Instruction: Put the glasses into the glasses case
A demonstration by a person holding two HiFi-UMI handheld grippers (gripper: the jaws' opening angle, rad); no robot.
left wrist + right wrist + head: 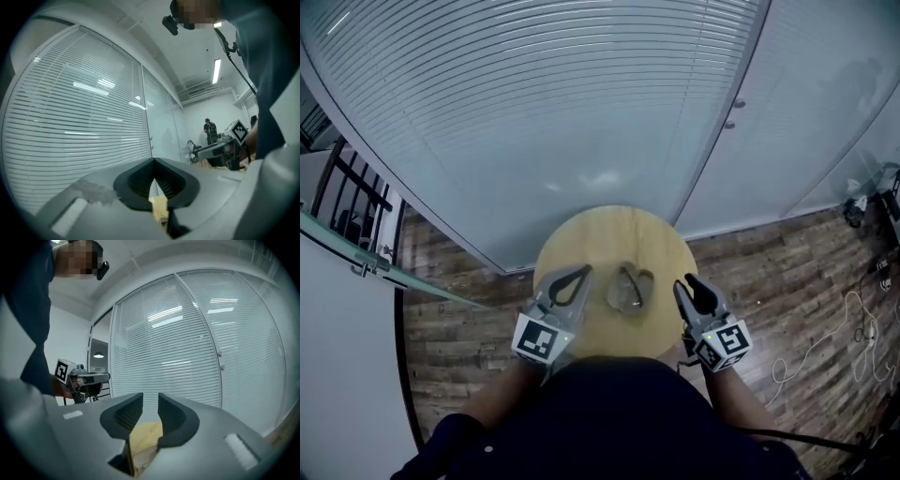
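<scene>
On the round wooden table (581, 234) lies a small greyish heap (630, 287); I cannot tell the glasses from the case in it. My left gripper (584, 271) hovers just left of it, jaws shut tip to tip with nothing between them, as the left gripper view (153, 161) also shows. My right gripper (686, 281) hovers just right of it, open and empty; the right gripper view (150, 399) shows a clear gap, with the table (149, 433) and a pale object's edge below.
A frosted glass wall with blinds (544, 103) curves behind the table. Wood floor (787, 272) surrounds it, with loose cables (844, 337) at the right and a black railing (356, 202) at the left. The person's dark torso (609, 422) fills the near edge.
</scene>
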